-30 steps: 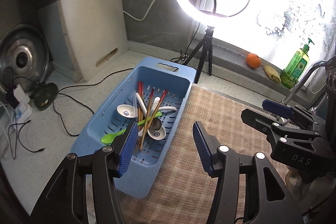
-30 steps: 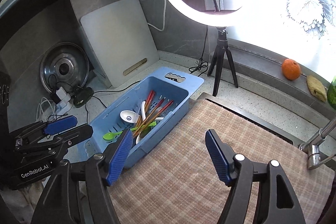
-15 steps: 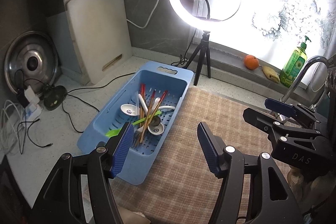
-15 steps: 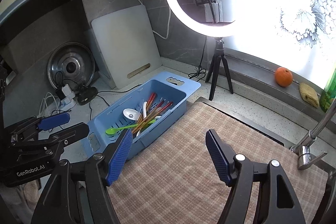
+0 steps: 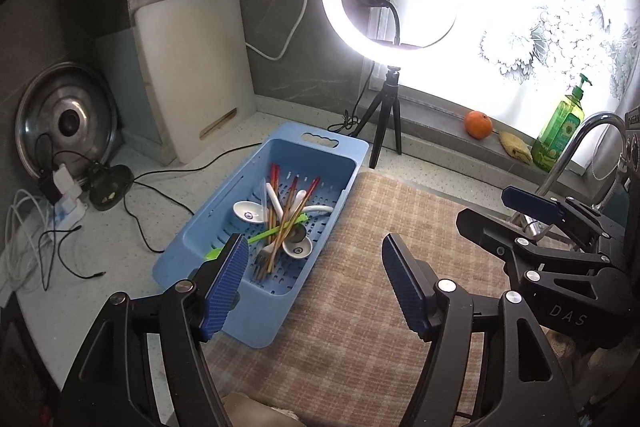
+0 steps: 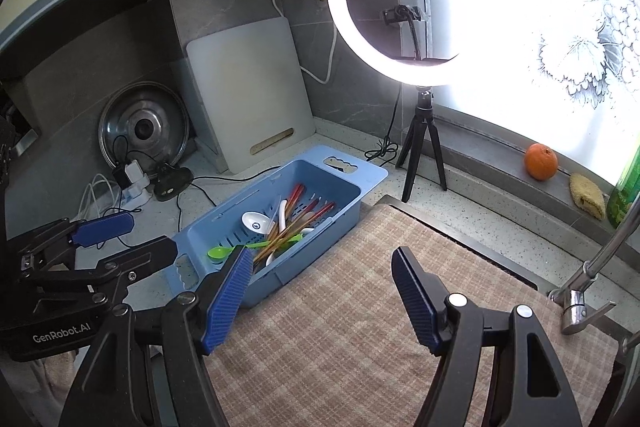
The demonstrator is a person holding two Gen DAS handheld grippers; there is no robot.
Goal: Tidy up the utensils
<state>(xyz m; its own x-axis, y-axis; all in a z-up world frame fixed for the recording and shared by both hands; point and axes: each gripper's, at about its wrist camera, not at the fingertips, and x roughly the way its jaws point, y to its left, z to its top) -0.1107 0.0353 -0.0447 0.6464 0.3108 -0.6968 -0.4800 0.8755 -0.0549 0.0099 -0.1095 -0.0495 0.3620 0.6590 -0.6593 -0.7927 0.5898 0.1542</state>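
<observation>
Left gripper (image 5: 314,283) and right gripper (image 6: 322,297) hover level over the checked mat (image 6: 360,307) beside the blue basket (image 5: 344,155), jaws wide open, empty.

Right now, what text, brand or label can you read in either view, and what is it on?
"DAS": on the body of the right hand-held gripper, seen in the left wrist view.
"GenRobot.AI": on the body of the left hand-held gripper, seen in the right wrist view.
Label on the green soap bottle: too small to read.

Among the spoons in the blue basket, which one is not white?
The green plastic spoon, lying toward the basket's near end; the other spoons are white.
</observation>
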